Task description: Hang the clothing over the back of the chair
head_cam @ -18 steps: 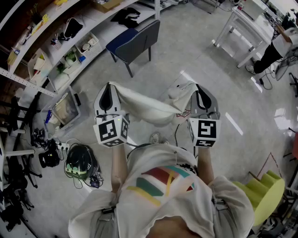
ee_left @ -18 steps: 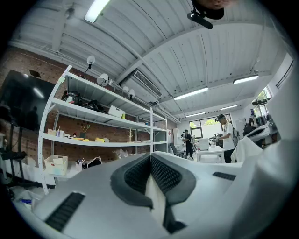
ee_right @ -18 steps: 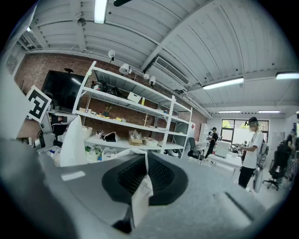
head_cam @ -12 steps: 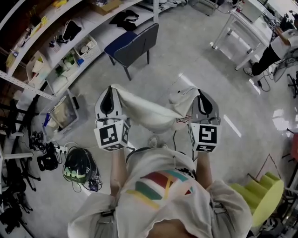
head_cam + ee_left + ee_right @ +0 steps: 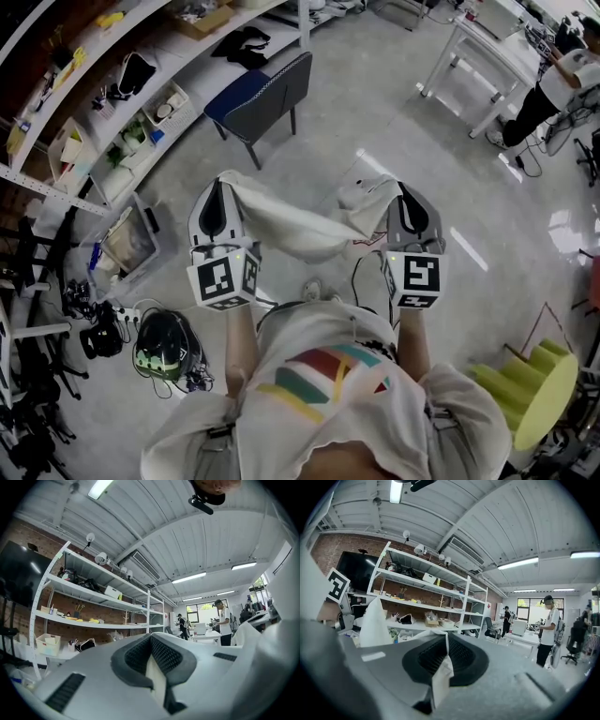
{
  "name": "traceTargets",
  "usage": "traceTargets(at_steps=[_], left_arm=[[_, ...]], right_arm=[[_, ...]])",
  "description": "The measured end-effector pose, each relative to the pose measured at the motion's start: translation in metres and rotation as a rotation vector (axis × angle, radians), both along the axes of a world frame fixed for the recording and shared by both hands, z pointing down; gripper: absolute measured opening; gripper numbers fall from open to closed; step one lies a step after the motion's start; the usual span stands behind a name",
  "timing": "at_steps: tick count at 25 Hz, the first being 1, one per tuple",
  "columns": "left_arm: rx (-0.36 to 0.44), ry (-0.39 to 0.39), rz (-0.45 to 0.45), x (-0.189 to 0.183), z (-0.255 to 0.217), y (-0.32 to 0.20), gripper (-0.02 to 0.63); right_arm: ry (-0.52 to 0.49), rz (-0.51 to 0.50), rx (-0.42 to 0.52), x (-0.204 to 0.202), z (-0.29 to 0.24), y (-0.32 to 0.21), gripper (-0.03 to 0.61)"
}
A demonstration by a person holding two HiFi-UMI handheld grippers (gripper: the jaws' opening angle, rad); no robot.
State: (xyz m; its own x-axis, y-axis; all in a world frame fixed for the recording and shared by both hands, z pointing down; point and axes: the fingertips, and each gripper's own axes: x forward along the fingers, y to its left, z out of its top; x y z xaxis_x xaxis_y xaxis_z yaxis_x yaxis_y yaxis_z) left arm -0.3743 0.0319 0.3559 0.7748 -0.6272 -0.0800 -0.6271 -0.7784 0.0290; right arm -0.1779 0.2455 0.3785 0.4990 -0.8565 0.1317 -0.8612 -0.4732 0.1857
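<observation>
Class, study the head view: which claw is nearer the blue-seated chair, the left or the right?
Left. The left claw is just below the chair in that view; the right claw is farther off, across the white clothing that both claws grip.

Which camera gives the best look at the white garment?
The head view: there the white garment hangs stretched between the left gripper and the right gripper, sagging in the middle. The left gripper view and the right gripper view each show only a small strip of it pinched in shut jaws.
</observation>
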Motion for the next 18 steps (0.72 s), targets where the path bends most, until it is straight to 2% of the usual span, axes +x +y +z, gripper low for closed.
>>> traceTargets(at_steps=[9,18], left_arm=[[-0.010,0.036,0.020,0.001,-0.003,-0.036,0.014],[-0.026,0.047,0.035,0.035,-0.003,-0.062,0.014]], right_arm=[[-0.015,0.037,0.002,0.004,0.001,-0.024,0.006],[-0.036,0.064,-0.012,0.035,0.006,-0.034,0.007]])
